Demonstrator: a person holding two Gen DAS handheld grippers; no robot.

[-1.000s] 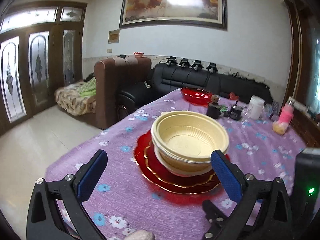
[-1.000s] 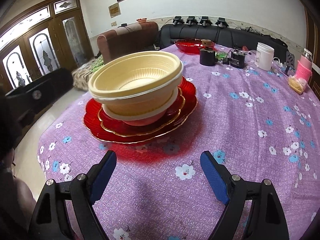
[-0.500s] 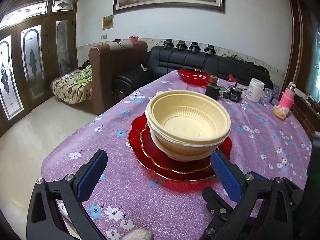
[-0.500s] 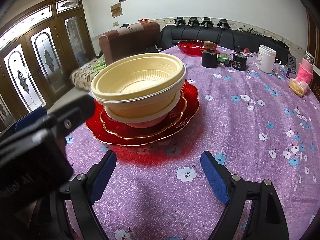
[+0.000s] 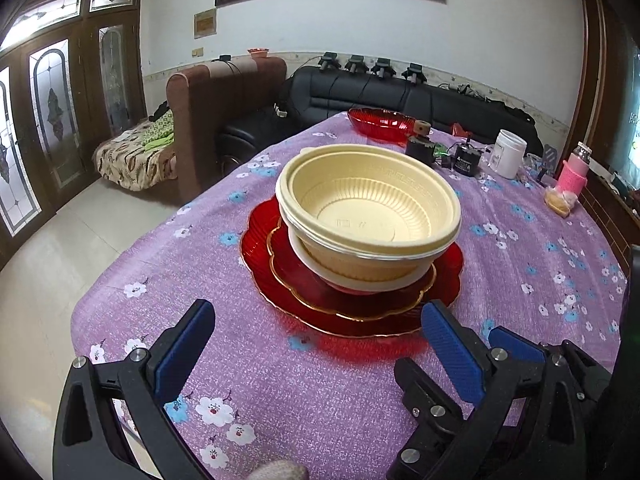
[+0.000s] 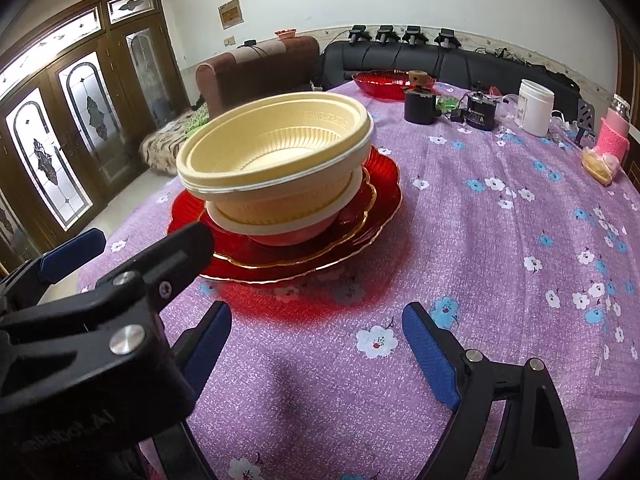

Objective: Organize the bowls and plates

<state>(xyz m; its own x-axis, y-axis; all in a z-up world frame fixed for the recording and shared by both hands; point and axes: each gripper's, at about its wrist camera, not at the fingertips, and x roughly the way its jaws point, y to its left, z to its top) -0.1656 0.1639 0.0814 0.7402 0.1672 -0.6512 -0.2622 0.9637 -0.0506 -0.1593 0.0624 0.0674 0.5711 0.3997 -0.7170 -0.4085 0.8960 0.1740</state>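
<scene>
Both grippers, your left gripper (image 5: 316, 344) and right gripper (image 6: 316, 344), are hanging wide open and empty, now closing in on the stacked cream bowls (image 5: 370, 220) atop red plates (image 5: 352, 304).

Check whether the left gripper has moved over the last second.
Yes. In the right wrist view the left gripper has come in from the left, now overlapping the red plates; earlier it was out of view.

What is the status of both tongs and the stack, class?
Left tongs open, empty. Right tongs open, empty, beside the left. Cream bowls nested on red plates, untouched. Nothing between tongs and stack.
</scene>
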